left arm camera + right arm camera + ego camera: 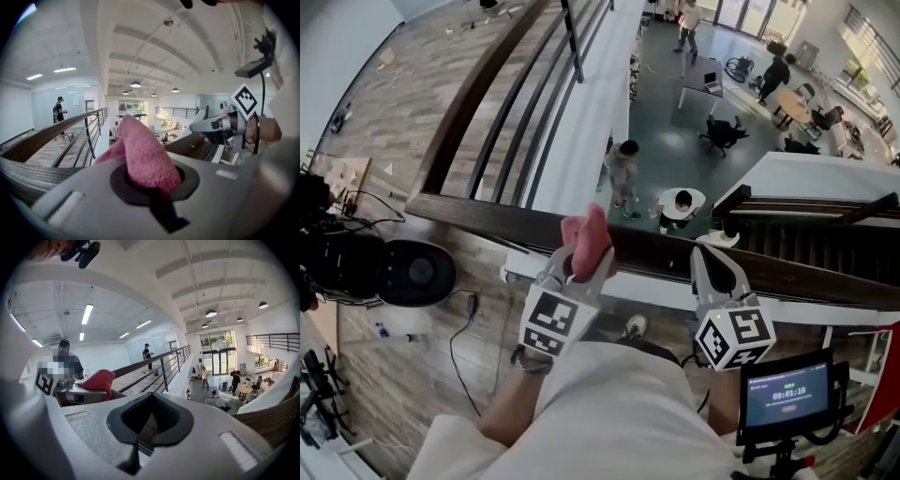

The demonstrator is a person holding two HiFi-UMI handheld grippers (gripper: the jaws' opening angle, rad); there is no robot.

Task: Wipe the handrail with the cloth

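Scene: person is standing at a balcony edge and looking steeply down over a dark wood handrail [478, 216] to a lower floor [675, 122].
L gripper [581, 265]: jaws are clamping tight on the pink cloth [589, 239]. In its own view the cloth [140, 152] is bulging up and fwd out of the closed tips.
Cloth pos: sitting over the top of the handrail, roughly mid-span in head view. Free end is sticking up past the rail's far edge. Can't tell if it's pressing on the wood.
Handrail: running left to right across head view, just ahead of both grippers. Wood grain is passing under the L jaws at lower left [23, 176] and showing at lower right in R gripper view [269, 420].
R gripper [712, 255]: jaws are sitting closed together w/ nothing gripped. Only rail wood is showing through the pad opening in its own view [140, 434]. Tips are hanging over the rail, right of the cloth and apart from it.
Marker cubes: L one [553, 323] and R one [733, 337] are both facing up toward the head cam.
Side railing [516, 103]: running away along the wood-floor walkway, meeting the handrail at the corner.
Small screen [787, 394]: glowing w/ a timer readout, lower right.
Black round unit [417, 272]: sitting on the floor at left, cables trailing beside it.
Ppl below [623, 173]: several are standing or walking on the lower floor.
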